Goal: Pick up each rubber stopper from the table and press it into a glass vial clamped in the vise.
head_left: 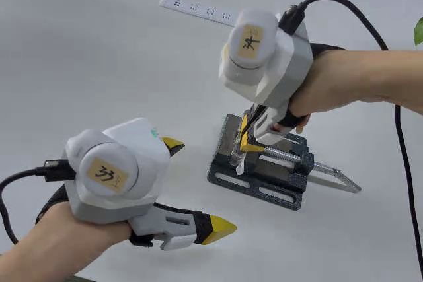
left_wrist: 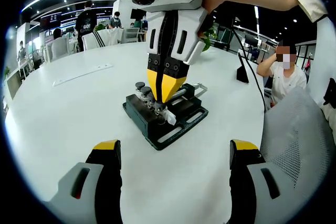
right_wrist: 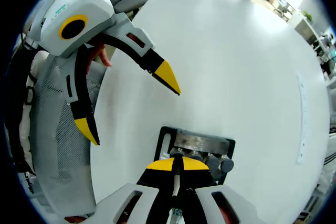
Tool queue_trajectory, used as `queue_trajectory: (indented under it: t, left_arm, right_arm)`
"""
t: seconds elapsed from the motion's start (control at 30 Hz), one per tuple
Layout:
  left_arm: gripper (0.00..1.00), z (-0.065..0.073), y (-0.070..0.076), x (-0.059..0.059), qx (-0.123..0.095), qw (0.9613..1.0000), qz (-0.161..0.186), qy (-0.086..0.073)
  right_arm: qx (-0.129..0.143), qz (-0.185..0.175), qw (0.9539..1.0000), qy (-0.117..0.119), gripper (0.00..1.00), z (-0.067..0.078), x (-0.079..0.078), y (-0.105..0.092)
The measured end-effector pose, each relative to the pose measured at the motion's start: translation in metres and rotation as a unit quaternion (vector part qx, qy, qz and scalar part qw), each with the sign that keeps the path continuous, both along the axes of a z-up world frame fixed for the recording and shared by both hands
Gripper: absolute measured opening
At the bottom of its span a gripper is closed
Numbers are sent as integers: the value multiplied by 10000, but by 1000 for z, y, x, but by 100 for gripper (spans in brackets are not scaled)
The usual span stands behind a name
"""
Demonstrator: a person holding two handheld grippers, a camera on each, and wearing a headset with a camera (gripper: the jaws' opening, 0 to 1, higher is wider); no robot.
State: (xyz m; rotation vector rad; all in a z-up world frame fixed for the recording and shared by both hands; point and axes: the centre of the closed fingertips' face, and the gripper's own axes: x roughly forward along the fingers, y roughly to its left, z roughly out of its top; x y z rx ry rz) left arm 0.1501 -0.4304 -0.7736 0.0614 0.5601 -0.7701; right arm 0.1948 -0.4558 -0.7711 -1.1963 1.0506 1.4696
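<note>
Right gripper (head_left: 246, 142), jaws clenched, stands tip-down directly on the row of upright vials (left_wrist: 143, 89) in the vise (head_left: 259, 188), any stopper beneath its tips hidden; left gripper (head_left: 198, 186), spread and empty, hangs well apart to the side.

Matt metal vise (head_left: 254, 186), smooth table (head_left: 99, 44)
</note>
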Motion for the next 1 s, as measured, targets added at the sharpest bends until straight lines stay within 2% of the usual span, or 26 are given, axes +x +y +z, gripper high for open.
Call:
queue_trajectory:
  t: [0.17, 0.3, 0.4, 0.47, 1.0]
  left_arm:
    - [84, 0, 1, 0, 6, 10000, 18, -26]
    - [84, 0, -1, -1, 8, 10000, 0, -11]
    - [84, 0, -1, -1, 3, 10000, 6, -24]
    - [84, 0, -1, -1, -9, 10000, 9, -19]
    - [83, 2, 0, 1, -14, 10000, 46, -50]
  right_arm:
    - [-36, 100, 9998, -155, 0, 0, -1, -1]
    - [-87, 34, 9998, -181, 0, -1, 0, 0]
    - [-124, 115, 9996, -242, 0, -1, -2, 0]
    - [-116, 28, 9996, -245, 0, -1, -1, -1]
    - [-128, 62, 9994, -307, 0, -1, -3, -1]
